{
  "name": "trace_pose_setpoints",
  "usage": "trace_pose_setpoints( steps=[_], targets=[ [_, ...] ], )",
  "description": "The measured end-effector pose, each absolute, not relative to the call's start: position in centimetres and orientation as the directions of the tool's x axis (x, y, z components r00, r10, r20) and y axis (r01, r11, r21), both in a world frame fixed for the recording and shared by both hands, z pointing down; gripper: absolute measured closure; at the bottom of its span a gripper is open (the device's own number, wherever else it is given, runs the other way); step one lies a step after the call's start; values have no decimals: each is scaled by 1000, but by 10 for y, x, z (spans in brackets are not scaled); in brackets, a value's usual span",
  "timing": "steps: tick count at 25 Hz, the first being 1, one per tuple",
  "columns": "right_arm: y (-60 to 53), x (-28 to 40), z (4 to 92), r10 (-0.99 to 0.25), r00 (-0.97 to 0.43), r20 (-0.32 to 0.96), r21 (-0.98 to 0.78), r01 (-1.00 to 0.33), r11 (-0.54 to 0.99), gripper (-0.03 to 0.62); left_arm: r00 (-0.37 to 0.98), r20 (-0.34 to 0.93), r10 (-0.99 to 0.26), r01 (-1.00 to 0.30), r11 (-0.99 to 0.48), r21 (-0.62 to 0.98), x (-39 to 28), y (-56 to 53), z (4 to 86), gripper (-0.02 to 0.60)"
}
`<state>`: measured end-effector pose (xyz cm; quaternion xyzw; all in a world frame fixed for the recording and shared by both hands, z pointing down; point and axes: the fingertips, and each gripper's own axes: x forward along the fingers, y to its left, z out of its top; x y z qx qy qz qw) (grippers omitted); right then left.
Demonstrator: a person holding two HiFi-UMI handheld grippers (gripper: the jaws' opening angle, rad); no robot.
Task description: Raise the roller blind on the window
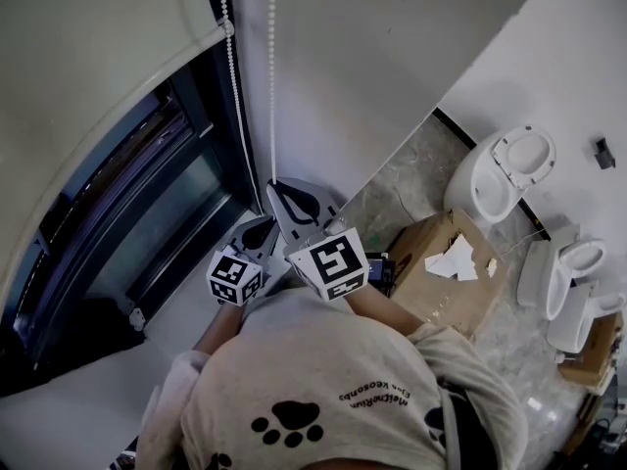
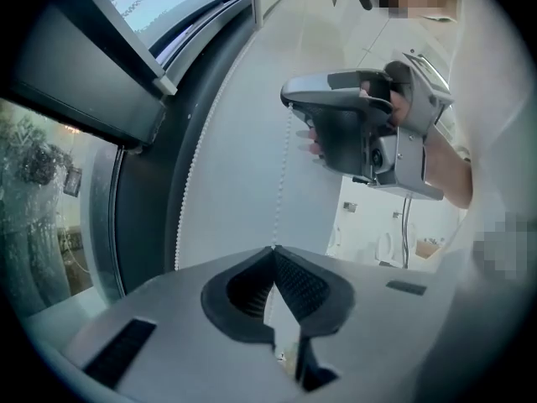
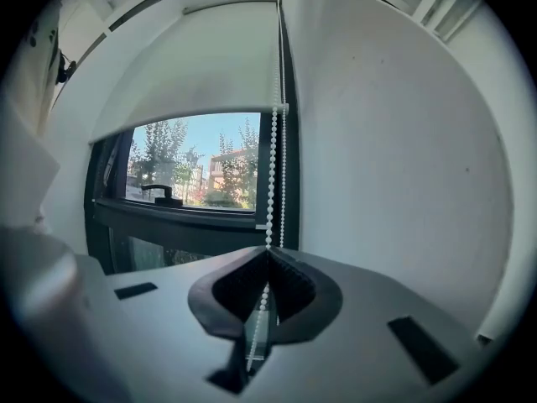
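Note:
The cream roller blind (image 1: 88, 67) covers the upper part of the window (image 3: 201, 162); its bottom bar (image 3: 185, 117) hangs above the glass. The white bead chain (image 1: 272, 76) runs down the wall beside the frame in two strands. My right gripper (image 1: 276, 186) is shut on one strand, and the beads pass between its pads (image 3: 268, 254). My left gripper (image 1: 257, 233) sits just below it, also shut on that strand (image 2: 279, 183), which rises from its jaws to the right gripper (image 2: 289, 103). The other strand (image 2: 186, 175) hangs free by the frame.
A dark window frame and sill (image 1: 186, 302) lie to the left, with a window handle (image 3: 159, 191). On the floor to the right stand a cardboard box (image 1: 446, 272), a white toilet (image 1: 500, 174) and more white sanitary ware (image 1: 573, 272).

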<state>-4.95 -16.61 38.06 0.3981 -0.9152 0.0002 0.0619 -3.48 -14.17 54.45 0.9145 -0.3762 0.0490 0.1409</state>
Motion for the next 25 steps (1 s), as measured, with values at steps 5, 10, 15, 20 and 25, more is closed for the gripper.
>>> trace_pose_setpoints(
  steps=[5,10,15,20,25],
  targets=[
    [-167,-52,385,-726,-677,121,35,-728,684,585,712,204,-672,-702,-685,196,-35,-144,548,572],
    [-168,-52,397,-730,-670,136,40,-733,679,585,711,239,-662,-702,-688,185,-36,-141,562,572],
    [-168,-51,425,-731,-657,186,35,-739,673,585,703,303,-643,-706,-683,189,-38,-134,585,572],
    [-171,-47,441,-737,-643,210,32,-749,662,585,718,321,-618,-689,-698,195,-40,-125,597,572],
    [-171,-45,440,-737,-642,209,30,-749,661,585,735,260,-627,-678,-685,266,-42,-125,576,471]
  ],
)
